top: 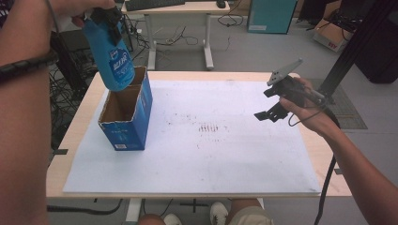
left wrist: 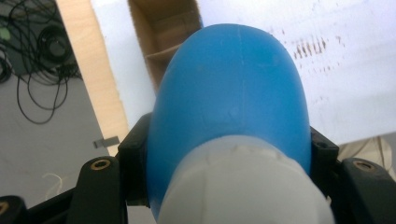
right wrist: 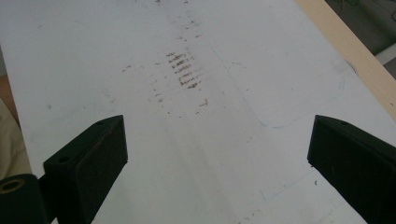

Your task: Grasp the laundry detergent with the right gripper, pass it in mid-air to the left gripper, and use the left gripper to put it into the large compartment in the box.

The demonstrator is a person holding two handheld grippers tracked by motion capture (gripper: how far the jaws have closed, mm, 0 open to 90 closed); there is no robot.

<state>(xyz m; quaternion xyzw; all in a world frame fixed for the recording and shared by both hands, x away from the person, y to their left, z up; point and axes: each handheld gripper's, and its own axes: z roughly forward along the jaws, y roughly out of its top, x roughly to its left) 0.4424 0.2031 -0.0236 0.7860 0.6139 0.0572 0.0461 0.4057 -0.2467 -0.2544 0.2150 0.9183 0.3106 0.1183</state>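
Left claw (top: 109, 21) pinching blue bottle (top: 112, 58) at ten o'clock, bottle's base over open blue carton (top: 136, 117), right claw (top: 277, 101) spread, three o'clock, above white-sheeted bench (top: 211, 159).

The left gripper (top: 109, 21) is raised above the table's far left corner, its jaws clamped on a blue bottle (top: 112, 58) that hangs base-down. The right gripper (top: 277, 101) hovers near the table's right edge — jaws spread wide, nothing between them — the forearm reaching in from the near right corner.
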